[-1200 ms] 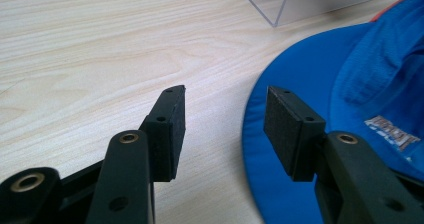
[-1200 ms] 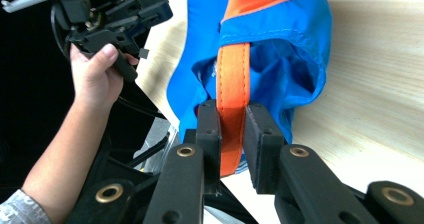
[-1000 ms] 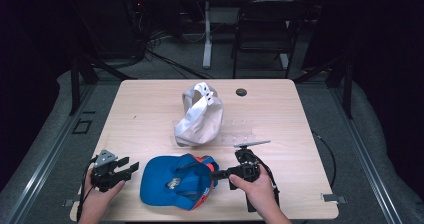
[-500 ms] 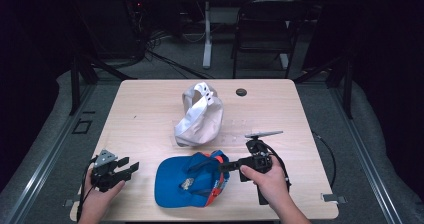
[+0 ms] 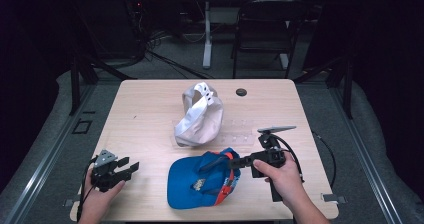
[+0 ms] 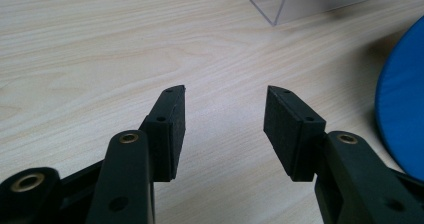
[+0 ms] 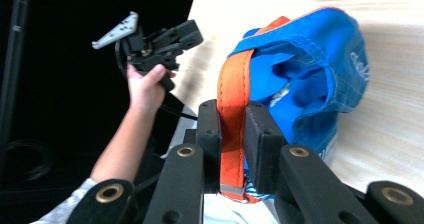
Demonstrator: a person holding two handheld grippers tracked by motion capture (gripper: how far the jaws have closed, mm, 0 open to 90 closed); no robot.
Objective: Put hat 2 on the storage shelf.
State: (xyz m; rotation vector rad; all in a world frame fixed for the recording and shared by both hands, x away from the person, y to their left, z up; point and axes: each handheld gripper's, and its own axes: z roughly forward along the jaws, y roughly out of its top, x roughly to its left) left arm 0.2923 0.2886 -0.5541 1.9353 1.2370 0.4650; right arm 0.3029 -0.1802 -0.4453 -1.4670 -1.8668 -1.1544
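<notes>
We take the blue cap (image 5: 200, 184) as our landmark; it lies at the near edge of the tabletop (image 5: 145, 114), crown down and open side up, with its orange strap (image 7: 232, 134) on the side toward the right gripper (image 5: 235, 162).

The right gripper comes in from the right of the cap, held level in the person's right hand (image 5: 282, 176). Its 2 jaws are clenched on the orange strap: in the right gripper view we see the strap running up between the 2 black pads, which press it from both sides, and the blue cloth of the cap hangs just beyond them. In the high view, the part of the cap by the jaws looks raised off the tabletop, while the rest of the cap rests on the wood.

The left gripper (image 5: 131, 168) is well to the left of the cap, held in the person's left hand (image 5: 97, 196) near the tabletop's front left corner. Its jaws are released and stand wide apart with nothing between them; in the left gripper view we see bare wood in the gap and the rim of the cap at the right edge.

Behind the cap lies a white cap (image 5: 199, 116), resting on a clear plastic stand (image 6: 295, 1). Farther back and to the right of it, a small dark round disc (image 5: 241, 92) sits on the tabletop.
</notes>
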